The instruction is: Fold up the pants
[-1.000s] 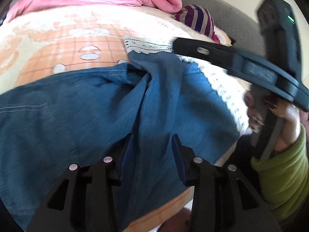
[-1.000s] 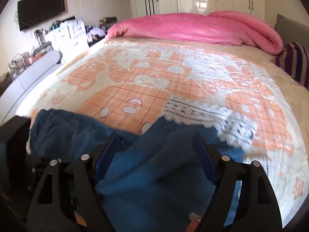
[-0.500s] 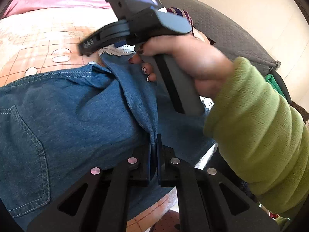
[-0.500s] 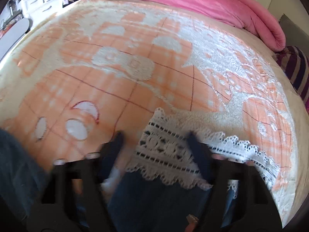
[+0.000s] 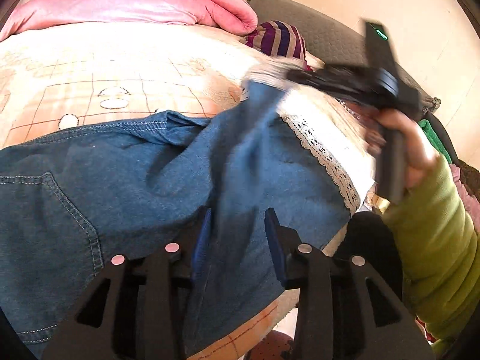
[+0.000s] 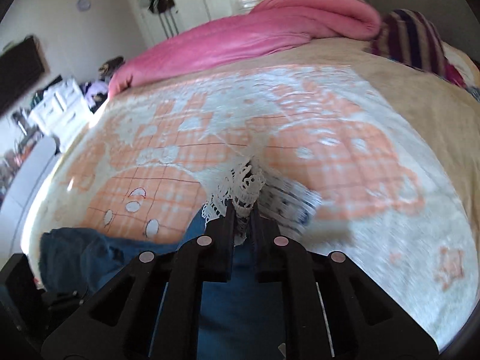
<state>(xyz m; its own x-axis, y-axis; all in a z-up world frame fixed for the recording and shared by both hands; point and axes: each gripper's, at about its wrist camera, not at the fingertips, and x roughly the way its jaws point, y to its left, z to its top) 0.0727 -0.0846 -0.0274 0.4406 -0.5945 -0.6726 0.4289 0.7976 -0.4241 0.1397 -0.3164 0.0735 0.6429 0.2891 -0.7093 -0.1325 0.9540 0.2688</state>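
Observation:
Blue denim pants [image 5: 126, 180] with white lace hems [image 5: 327, 159] lie on the bed near its front edge. My left gripper [image 5: 238, 231] is open, its fingers on either side of a raised fold of denim. My right gripper [image 6: 242, 210] is shut on the lace hem [image 6: 244, 184] of one pant leg and holds it up off the bed. In the left wrist view the right gripper [image 5: 303, 79] is blurred at the upper right, with the blue leg stretched up to it.
The bed has an orange and cream patterned blanket [image 6: 345, 156]. A pink duvet [image 6: 240, 45] and a striped pillow [image 6: 411, 39] lie at the far side. A dark headboard [image 5: 324, 36] is at the right. A white dresser [image 6: 57, 105] stands to the left.
My left gripper has opened and let go of the denim fold. My right gripper has shut on the lace hem and lifted it, swinging to the right.

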